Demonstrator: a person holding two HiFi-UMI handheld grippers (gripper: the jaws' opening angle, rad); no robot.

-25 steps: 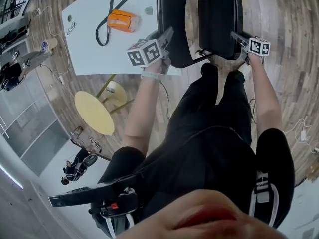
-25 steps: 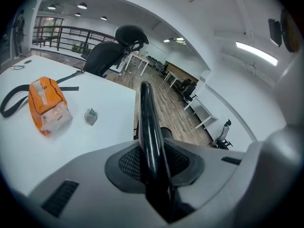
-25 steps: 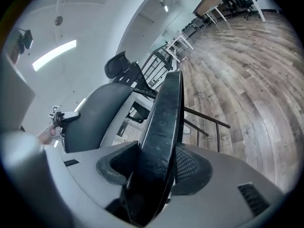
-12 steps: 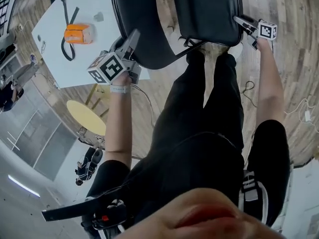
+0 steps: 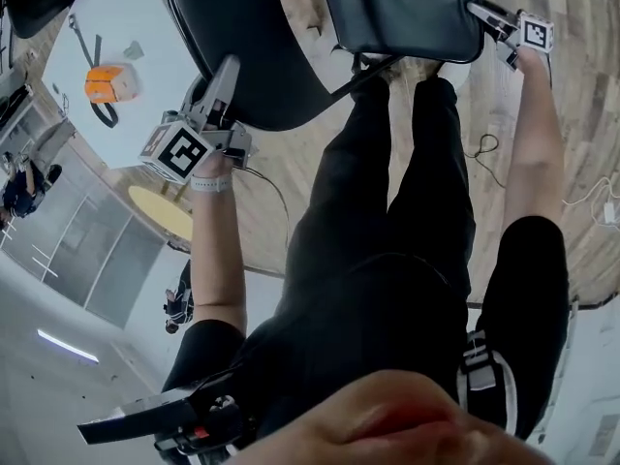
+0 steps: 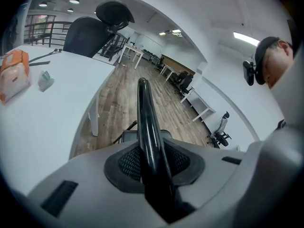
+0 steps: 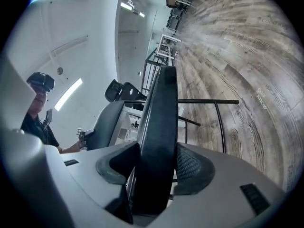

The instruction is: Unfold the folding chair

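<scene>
The black folding chair stands in front of my legs, with its curved backrest [image 5: 247, 46] on the left and its padded seat [image 5: 402, 8] on the right. My left gripper [image 5: 224, 74] is shut on the backrest's thin rim [image 6: 145, 127], which runs upright between the pads. My right gripper [image 5: 483, 14] is shut on the seat's right edge, and the thick cushion edge [image 7: 160, 127] fills its jaws. Thin black frame tubes [image 7: 209, 101] show beyond the seat. Backrest and seat stand well apart at the near side.
A white table [image 5: 116, 22] at the left carries an orange pouch [image 5: 108, 82] and a black strap [image 5: 81, 33]. A round yellow stool [image 5: 160, 211] stands beside it. My legs [image 5: 407, 192] are just behind the chair. A cable [image 5: 484, 148] lies on the wooden floor at the right.
Both grippers kept their grip and moved apart: the left one went left and lower in the head view, the right one up and right. Backrest and seat have spread wider.
</scene>
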